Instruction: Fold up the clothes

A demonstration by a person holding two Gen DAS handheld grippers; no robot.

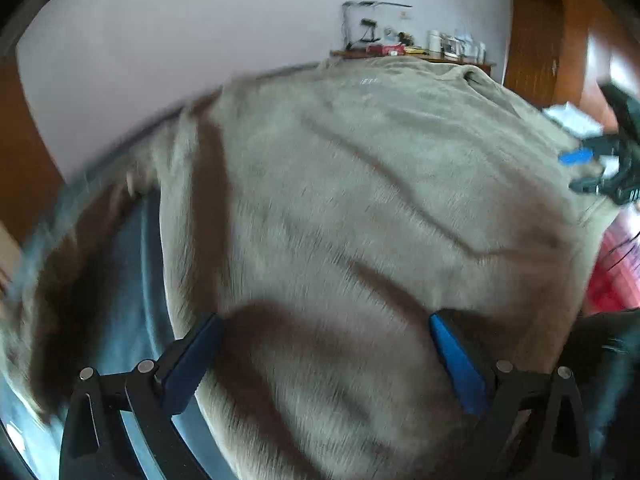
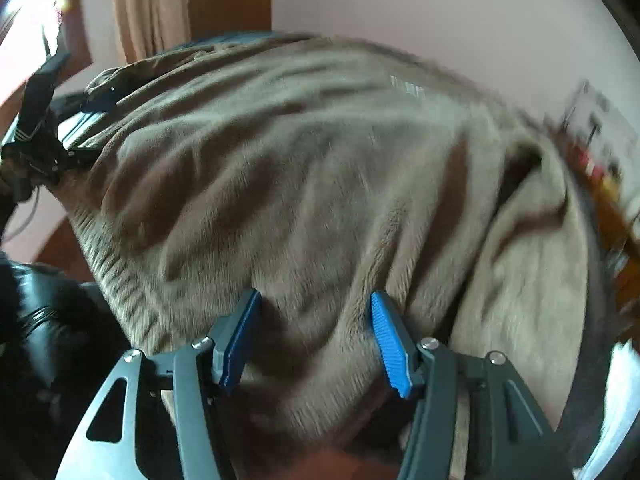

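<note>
Cluttered wooden shelf against the pale wall. Brown door right of it. Beige curtain in right view.

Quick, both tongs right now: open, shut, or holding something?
Left tongs: open, jaws wide apart over the tan sweater, not gripping it.
Right tongs: open, jaws apart over the same sweater, nothing pinched.

fuzzy tan sweater fills the space ahead; wooden shelf stands beyond it against the wall.
</note>
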